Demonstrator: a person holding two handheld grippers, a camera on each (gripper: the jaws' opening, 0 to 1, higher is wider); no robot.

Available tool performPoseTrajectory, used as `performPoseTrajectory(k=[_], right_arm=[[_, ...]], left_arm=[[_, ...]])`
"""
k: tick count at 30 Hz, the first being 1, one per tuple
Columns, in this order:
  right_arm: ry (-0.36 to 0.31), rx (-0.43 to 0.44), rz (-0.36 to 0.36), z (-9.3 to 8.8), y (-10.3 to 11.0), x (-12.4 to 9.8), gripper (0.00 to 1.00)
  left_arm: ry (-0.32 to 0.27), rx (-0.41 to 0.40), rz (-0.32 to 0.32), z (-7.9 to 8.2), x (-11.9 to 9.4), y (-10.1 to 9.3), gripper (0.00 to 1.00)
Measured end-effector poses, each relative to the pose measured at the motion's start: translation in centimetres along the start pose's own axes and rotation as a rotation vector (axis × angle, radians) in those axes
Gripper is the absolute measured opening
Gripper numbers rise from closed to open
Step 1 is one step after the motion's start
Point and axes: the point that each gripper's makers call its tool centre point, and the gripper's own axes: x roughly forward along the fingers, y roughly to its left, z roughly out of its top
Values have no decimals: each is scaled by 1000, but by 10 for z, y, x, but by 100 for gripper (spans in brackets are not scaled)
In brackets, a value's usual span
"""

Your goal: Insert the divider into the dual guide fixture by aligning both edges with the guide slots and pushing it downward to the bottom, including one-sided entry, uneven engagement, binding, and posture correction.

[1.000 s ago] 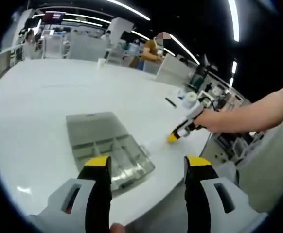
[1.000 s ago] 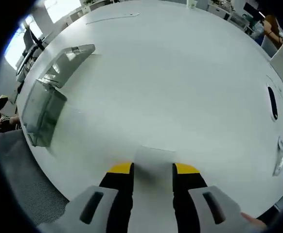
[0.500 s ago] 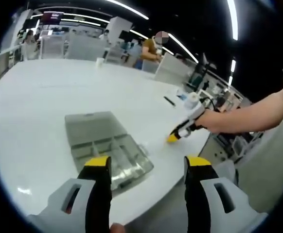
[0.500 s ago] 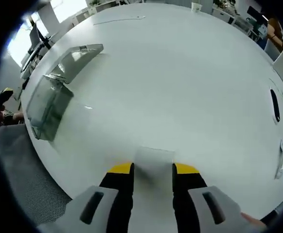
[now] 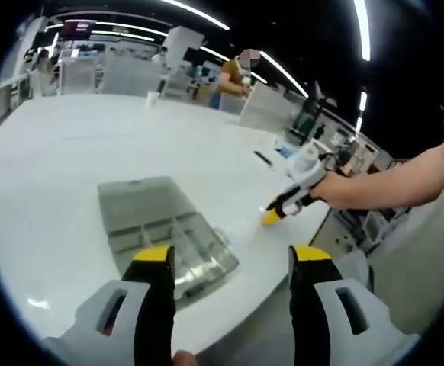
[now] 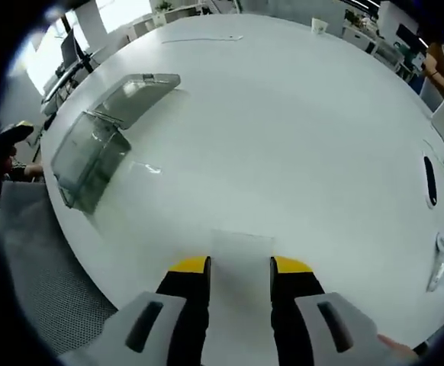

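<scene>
- While the right gripper (image 6: 239, 267) clamps a thin, clear, flat plastic divider (image 6: 241, 245) between its jaws, above the white table (image 6: 298, 137), the piece looks light, slick and bendable; hold by its edge.
- Left gripper (image 5: 232, 263) gapes, holding nothing, above the clear plastic compartment box (image 5: 165, 232), well apart from the divider.

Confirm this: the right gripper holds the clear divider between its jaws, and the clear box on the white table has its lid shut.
The lid is wrong. The right gripper view shows the clear box with its lid swung open and lying flat on the white table. The right gripper does hold the clear divider.
</scene>
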Motion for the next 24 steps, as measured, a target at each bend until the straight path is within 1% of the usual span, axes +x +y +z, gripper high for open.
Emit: performPoseTrajectory(k=[2,4,6,14,21,24], right_arm=[[-15,-21,4,2,3,-1,26],[-16,-24,5,2,5,-3,26],[-34,-31,10,4,8,-5,26],[-105,-89,31,18,31,-20,26],[-168,-126,52,33,54,-37,26],[-198,-148,58,40,64,-47,26]], left_arm=[[2,0,-2,0,1,-1,58],[0,-1,-7,1,2,-2,58],[0,-3,-12,1,3,-4,58],[-8,-14,-35,5,6,-9,56],[-21,-27,-51,10,8,-14,50],[-34,-48,-57,13,8,-15,47]])
